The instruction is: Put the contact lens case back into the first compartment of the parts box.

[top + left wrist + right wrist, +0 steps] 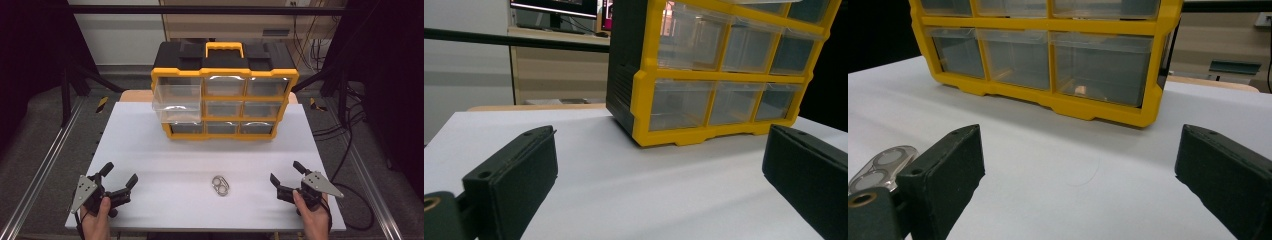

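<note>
A small metal piece (220, 185) — two silvery rings joined side by side — lay flat on the white table (165, 165), in front of the yellow-and-black drawer cabinet (224, 90) and well apart from it. The cabinet stood at the far middle of the table, with nine clear drawers in three rows and a yellow handle (224, 47) on top. Its top-left drawer (177, 97) was pulled out toward the person. To the left of the metal piece, near the table's front edge, the left gripper (120, 176) rested in the person's hand (95, 220), jaws spread wide with nothing between them. To the right of the piece the right gripper (286, 172) was likewise spread wide and empty — the metal piece lay just beyond its left jaw in the right gripper view.
</note>
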